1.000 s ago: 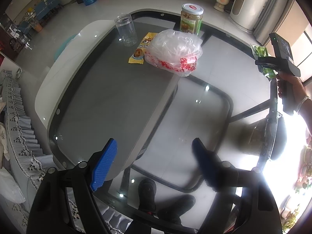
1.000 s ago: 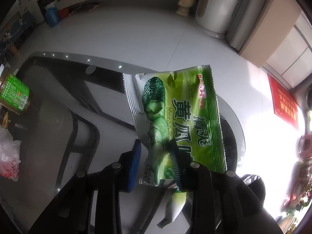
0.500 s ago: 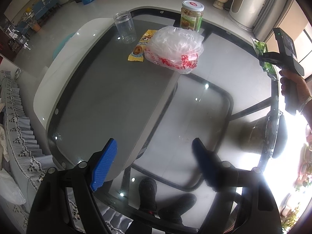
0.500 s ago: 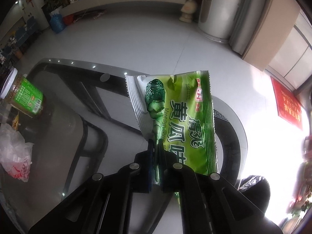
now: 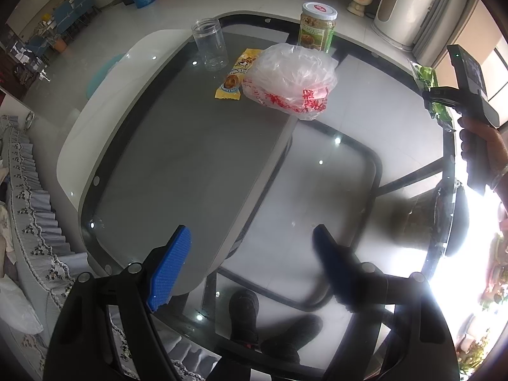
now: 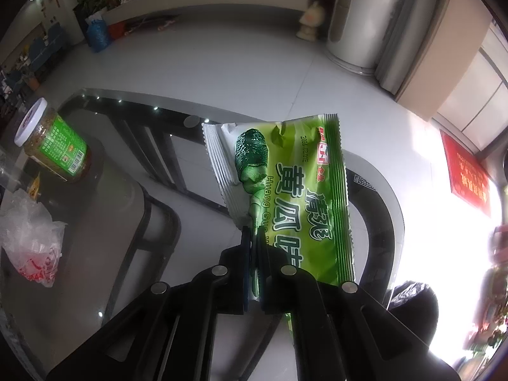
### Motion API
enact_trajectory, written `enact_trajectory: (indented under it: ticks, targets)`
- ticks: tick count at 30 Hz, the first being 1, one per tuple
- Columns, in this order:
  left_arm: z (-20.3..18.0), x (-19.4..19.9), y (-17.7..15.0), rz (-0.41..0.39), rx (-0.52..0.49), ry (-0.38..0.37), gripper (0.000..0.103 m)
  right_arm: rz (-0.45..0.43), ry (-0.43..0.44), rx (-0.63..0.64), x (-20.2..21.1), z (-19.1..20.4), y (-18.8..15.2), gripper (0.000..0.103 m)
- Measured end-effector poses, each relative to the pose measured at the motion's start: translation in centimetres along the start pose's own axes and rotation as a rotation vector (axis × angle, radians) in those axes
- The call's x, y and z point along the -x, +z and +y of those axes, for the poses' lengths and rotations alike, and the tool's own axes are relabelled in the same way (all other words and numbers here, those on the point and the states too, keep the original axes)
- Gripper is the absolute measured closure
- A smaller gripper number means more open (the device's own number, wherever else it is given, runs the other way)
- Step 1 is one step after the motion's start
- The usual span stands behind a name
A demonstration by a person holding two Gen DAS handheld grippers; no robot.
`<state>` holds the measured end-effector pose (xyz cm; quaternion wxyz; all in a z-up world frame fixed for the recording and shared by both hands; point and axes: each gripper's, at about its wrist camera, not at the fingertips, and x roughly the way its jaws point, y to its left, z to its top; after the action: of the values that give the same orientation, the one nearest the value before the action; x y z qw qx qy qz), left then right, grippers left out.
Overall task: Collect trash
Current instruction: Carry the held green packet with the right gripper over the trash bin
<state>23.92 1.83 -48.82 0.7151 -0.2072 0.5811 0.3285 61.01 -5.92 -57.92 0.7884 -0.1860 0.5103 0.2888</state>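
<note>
- The right gripper [image 6: 253, 270] has its fingers pressed together on the lower edge of 1 green snack wrapper [image 6: 292, 197], which hangs clear of the glass tabletop [image 5: 190, 158] at about 2 o'clock in the left wrist view; this piece looks picked up but not yet binned.
- The left gripper [image 5: 250, 266] holds nothing: its fingers are spread wide above the near edge of the tabletop at 6 o'clock.
- Probably left to collect: 1 yellow wrapper [image 5: 235, 77] lying flat at 12 o'clock, touching the crumpled plastic bag [image 5: 290, 79] just to its right.
- The clear empty jar [image 5: 210, 44] at 11 o'clock and the lidded green-label jar [image 5: 317, 27] at 1 o'clock stand upright; whether they count as trash cannot be told.
- A dark bag-like shape [image 6: 412, 301] sits below the tabletop's edge at 4 o'clock in the right wrist view, perhaps the bin.
- Judgement: the task is early, 1 item in hand, at least 2 remaining.
</note>
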Motion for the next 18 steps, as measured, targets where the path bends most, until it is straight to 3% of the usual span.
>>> enact_trajectory:
  ticks: [18]
  targets:
    - [-1.5,1.5,-0.5,-0.020,-0.036,-0.017,0.025,-0.003,-0.029,-0.008,3.1,-1.3,-2.5,0.100]
